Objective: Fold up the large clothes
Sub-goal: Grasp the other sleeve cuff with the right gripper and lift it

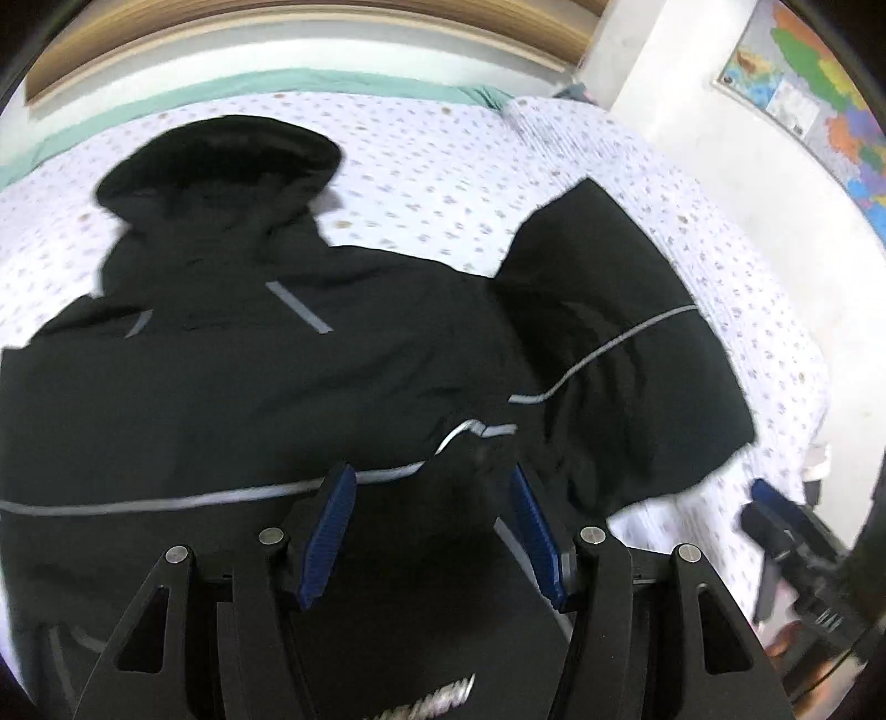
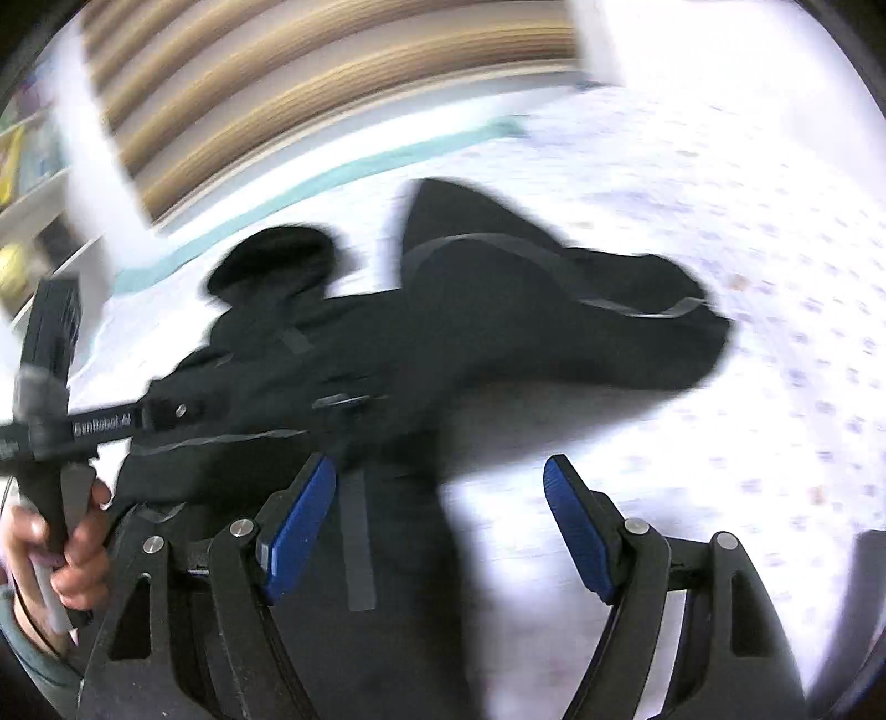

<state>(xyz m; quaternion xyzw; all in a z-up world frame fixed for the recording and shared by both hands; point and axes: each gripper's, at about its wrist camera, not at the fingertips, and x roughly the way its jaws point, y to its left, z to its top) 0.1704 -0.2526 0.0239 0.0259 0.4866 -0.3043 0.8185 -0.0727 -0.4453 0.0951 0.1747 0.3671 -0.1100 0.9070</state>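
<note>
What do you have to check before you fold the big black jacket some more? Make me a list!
1. Jacket lying on the bed sheet: ok.
2. Hood laid out flat at the top: ok.
3. Sleeve tucked in: not ok, it sticks out sideways.
4. Left gripper free of cloth: cannot tell, the jacket fills the gap.
5. Right gripper open and holding nothing: ok.
6. Picture sharp enough to aim: not ok, right view is blurred.

Open bed (image 1: 443, 166) sheet beyond and right of the black jacket (image 1: 277, 387); blocked at the far edge by the wooden headboard (image 1: 310, 50), at right by a wall (image 1: 692, 138).
</note>
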